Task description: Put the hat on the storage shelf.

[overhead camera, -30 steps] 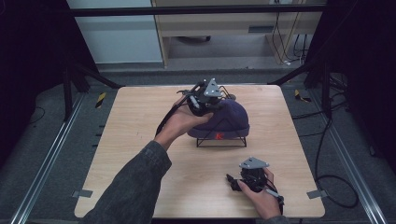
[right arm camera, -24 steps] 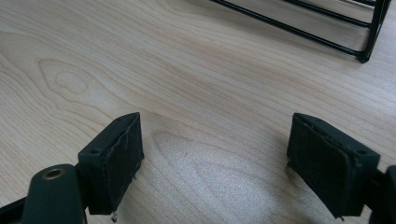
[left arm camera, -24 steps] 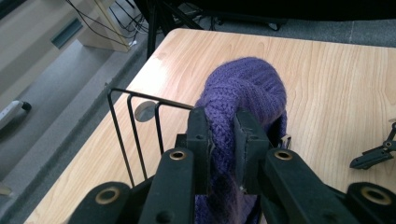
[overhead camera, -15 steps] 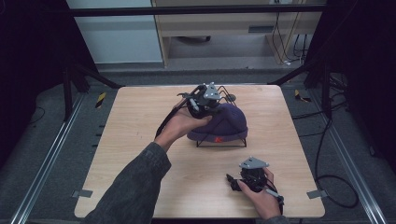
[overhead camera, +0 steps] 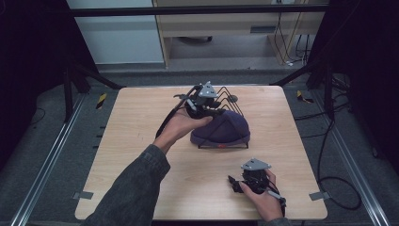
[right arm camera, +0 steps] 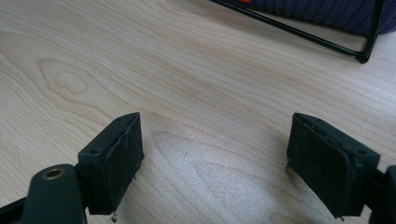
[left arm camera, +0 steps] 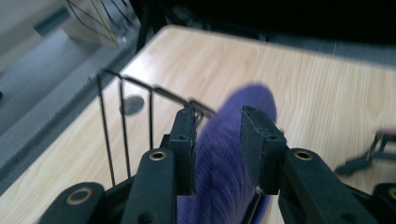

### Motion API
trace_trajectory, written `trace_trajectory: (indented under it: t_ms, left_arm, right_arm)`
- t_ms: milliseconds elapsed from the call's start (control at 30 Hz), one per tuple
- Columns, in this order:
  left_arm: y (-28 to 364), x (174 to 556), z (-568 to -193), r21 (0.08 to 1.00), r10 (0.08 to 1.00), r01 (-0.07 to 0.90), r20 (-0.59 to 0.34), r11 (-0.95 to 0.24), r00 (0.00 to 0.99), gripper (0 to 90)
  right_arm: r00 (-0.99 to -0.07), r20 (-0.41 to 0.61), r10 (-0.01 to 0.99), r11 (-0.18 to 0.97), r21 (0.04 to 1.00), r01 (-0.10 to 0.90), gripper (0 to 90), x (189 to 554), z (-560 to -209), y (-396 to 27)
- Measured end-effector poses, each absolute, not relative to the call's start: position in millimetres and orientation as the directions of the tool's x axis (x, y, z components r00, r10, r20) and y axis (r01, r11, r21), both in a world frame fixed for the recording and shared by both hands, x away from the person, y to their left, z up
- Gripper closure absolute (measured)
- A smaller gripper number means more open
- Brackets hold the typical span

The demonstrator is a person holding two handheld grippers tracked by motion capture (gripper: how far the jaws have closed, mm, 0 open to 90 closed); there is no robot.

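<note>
Left gripper [overhead camera: 203, 101], at the table's [overhead camera: 141, 141] twelve o'clock, has just been opening its jaws, now loose around the purple beanie [overhead camera: 221, 129] draped on the wire stand [overhead camera: 230, 100]. Right gripper [overhead camera: 244, 179] rests at five o'clock, jaws wide apart.

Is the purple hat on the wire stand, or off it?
On it. The purple hat drapes over the black wire stand; the left gripper has just been opening, hat between its jaws.

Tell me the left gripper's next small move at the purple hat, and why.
Probably draw the left gripper up and back off the purple hat. Its jaws have just been opening and the fabric sits loosely between the fingers, while the hat already drapes over the wire stand. The right gripper rests open on the table.
</note>
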State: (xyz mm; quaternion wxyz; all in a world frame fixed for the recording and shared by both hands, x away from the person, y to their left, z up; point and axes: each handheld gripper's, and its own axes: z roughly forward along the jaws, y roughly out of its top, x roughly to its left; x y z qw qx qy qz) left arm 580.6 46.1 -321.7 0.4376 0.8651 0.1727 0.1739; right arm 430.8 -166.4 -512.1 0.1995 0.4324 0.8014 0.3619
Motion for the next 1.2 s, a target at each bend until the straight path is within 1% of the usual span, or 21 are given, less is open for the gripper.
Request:
trace_trajectory:
  t_ms: [33, 267, 767, 1200]
  left_arm:
    - [47, 580, -320, 0.822, 0.452, 0.146, 0.147, -0.551, 0.88, 64.2]
    - [52, 575, -311, 0.829, 0.453, 0.13, 0.16, -0.544, 0.877, 62.2]
    - [52, 570, -310, 0.817, 0.44, 0.115, 0.181, -0.565, 0.88, 60.7]
    - [49, 566, -312, 0.806, 0.436, 0.111, 0.194, -0.582, 0.879, 54.1]
  right_arm:
    - [-0.546, -0.007, 0.838, 0.364, 0.752, 0.549, 18.5, 431, -512, -166]
    - [-0.546, -0.007, 0.838, 0.364, 0.752, 0.549, 18.5, 431, -512, -166]
    - [-0.546, -0.006, 0.838, 0.363, 0.753, 0.549, 18.5, 431, -512, -166]
    - [-0.546, -0.007, 0.838, 0.364, 0.753, 0.549, 18.4, 431, -512, -166]
